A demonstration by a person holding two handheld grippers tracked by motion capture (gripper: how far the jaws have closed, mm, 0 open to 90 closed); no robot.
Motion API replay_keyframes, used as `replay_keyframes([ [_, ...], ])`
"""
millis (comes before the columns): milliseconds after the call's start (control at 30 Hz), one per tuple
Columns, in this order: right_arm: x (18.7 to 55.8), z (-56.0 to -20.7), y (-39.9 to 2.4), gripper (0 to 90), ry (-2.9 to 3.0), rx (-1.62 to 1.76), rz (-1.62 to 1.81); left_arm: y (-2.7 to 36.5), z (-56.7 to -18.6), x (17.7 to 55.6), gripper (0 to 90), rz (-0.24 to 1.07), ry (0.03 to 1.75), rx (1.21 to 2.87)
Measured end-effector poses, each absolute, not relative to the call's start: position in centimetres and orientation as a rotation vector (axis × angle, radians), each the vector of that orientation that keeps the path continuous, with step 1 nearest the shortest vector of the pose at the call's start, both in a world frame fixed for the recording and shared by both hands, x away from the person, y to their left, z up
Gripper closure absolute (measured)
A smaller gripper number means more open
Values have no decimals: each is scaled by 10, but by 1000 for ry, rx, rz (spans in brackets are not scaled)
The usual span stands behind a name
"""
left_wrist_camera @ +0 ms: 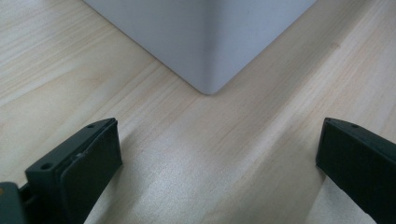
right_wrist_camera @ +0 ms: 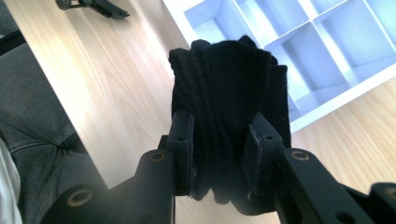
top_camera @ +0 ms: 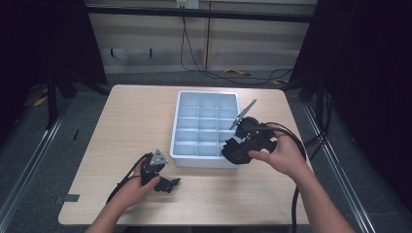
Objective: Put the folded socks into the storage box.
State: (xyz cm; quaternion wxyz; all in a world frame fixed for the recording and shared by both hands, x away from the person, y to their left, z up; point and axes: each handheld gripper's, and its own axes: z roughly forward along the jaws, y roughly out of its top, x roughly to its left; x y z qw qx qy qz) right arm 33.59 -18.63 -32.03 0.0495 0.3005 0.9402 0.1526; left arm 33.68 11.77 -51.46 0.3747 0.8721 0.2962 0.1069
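A white tray (top_camera: 176,127) with several square compartments stands in the middle of the wooden table (top_camera: 131,121). My right gripper (top_camera: 232,149) hangs over the tray's near right corner, shut on a black ribbed knit bundle (right_wrist_camera: 229,79). In the right gripper view its jaws (right_wrist_camera: 219,140) press both sides of the bundle above the tray's compartments (right_wrist_camera: 322,42). My left gripper (top_camera: 173,183) rests low on the table in front of the tray's near left corner. Its jaws (left_wrist_camera: 219,135) stand wide open with nothing between them, facing the tray's corner (left_wrist_camera: 205,42).
A person's leg in grey trousers (right_wrist_camera: 32,112) is at the table's near edge. A black cable (top_camera: 297,145) trails from the right gripper off the table's right side. Bare wood (top_camera: 131,121) lies left of the tray. Metal rails (top_camera: 29,165) run along the floor.
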Motion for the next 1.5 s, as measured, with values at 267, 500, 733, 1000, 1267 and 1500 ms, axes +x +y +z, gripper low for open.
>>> replay_keyframes([
  [267,353,-322,-188,671,2830,939,458,118,-515,337,0,272,756,2233],
  [500,368,-326,-188,670,2801,925,446,118,-515,337,0,274,756,2232],
  [733,380,-339,-182,666,2802,903,454,118,-515,337,0,272,756,2233],
  [1000,383,-362,-177,658,2854,900,471,118,-515,337,0,274,757,2232],
  [1267,386,-374,-181,660,2891,990,524,117,-515,337,0,265,760,2230],
  [1500,387,-378,-177,658,2891,1003,508,117,-515,337,0,267,760,2229],
])
